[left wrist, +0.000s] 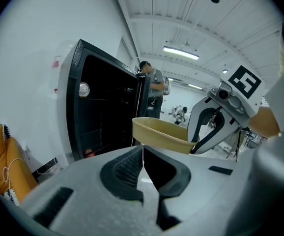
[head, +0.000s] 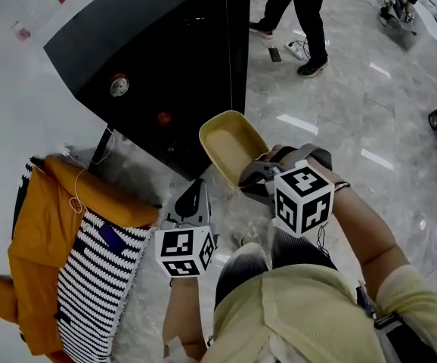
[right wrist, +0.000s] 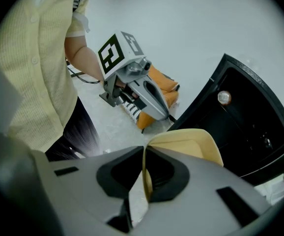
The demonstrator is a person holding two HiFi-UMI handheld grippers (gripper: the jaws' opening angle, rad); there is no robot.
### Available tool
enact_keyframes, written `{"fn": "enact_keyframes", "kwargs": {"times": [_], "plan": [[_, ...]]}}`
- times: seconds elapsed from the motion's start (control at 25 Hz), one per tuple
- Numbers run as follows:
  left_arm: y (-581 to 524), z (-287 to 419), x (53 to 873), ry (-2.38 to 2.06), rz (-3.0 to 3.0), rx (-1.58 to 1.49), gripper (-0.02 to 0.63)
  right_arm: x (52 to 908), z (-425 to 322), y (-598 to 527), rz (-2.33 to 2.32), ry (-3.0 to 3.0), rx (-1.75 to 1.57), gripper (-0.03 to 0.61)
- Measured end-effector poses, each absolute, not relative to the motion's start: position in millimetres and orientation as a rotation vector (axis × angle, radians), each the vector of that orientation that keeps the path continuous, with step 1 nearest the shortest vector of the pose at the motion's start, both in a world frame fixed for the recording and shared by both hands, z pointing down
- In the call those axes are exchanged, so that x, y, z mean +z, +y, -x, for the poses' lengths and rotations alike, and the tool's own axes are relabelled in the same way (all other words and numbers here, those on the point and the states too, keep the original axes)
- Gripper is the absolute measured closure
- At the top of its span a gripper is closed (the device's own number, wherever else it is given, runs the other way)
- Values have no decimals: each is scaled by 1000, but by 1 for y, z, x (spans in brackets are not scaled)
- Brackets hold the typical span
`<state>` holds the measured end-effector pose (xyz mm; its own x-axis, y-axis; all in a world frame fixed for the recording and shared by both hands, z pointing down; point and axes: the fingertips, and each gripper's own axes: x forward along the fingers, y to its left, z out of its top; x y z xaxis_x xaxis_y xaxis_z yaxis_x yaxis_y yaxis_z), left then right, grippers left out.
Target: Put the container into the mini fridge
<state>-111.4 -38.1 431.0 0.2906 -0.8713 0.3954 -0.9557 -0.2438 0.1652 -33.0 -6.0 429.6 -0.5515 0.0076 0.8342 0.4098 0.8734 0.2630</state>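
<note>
A pale yellow open container (head: 230, 142) hangs tilted in front of the black mini fridge (head: 165, 51). My right gripper (head: 253, 174) is shut on the container's near rim. In the right gripper view the rim (right wrist: 191, 144) sits pinched between the jaws of the right gripper (right wrist: 144, 176). My left gripper (head: 196, 193) is lower and to the left, near the fridge's bottom corner, shut and holding nothing. The left gripper view shows the left gripper (left wrist: 143, 154) with jaws together, and the container (left wrist: 156, 134) just beyond them. The fridge front (left wrist: 107, 117) is dark, with a round silver knob (left wrist: 84, 89).
An orange jacket (head: 60, 225) and a black-and-white striped cloth (head: 97, 278) lie piled on the floor at left, beside the fridge. A cable (head: 101, 148) runs down by the white wall. A person (head: 302, 21) stands on the marble floor behind the fridge.
</note>
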Motion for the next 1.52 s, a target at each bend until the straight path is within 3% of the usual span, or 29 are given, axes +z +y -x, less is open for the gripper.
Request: {"fn": "enact_keyframes", "kwargs": {"times": [1.52], "plan": [[-141, 148, 404, -2025, -1877, 212, 586, 398, 85, -147, 668, -2085, -797, 540]]}}
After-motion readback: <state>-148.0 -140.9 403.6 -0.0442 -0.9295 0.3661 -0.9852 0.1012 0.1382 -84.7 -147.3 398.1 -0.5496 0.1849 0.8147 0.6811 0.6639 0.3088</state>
